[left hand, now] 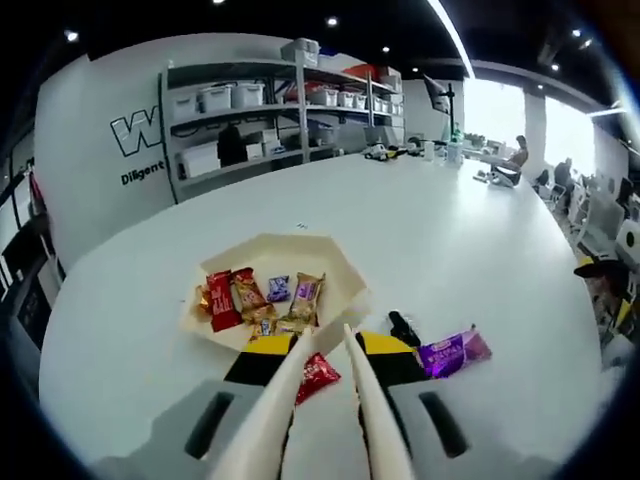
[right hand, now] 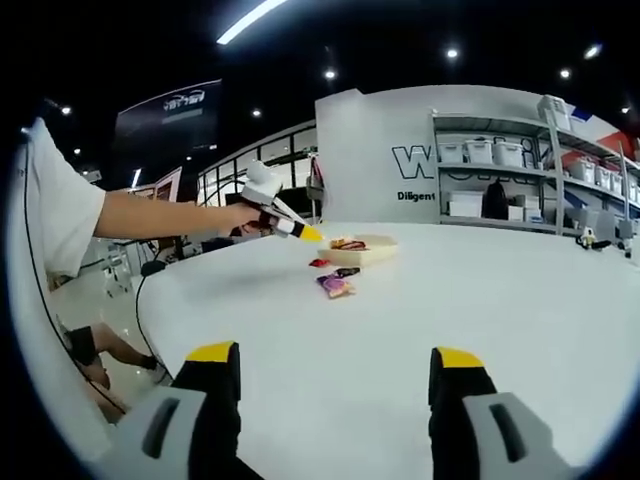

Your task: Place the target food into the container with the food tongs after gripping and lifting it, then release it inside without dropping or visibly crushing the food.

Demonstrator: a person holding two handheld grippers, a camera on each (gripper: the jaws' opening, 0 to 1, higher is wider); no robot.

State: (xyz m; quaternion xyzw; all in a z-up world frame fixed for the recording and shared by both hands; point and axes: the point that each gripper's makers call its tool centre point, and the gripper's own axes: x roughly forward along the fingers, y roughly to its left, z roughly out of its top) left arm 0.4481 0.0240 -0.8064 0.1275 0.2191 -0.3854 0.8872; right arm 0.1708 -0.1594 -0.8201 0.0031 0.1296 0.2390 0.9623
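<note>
The left gripper (left hand: pixel 320 345) pinches cream food tongs (left hand: pixel 300 400), tips parted over the red snack (left hand: pixel 318 376) on the counter (left hand: pixel 460 250) beside the tray (left hand: pixel 340 262), ready to grip, while the right gripper (right hand: pixel 335 385), fingers spread, idles well apart.

One tray (left hand: pixel 340 262), about nine snacks (left hand: pixel 222 298)

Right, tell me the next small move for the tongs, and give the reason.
Probably lower the food tongs onto the red snack packet and close gently. The tong tips are apart with nothing between them, and that packet lies on the white table right by the tips, outside the cream tray. A purple packet lies farther to the side.
</note>
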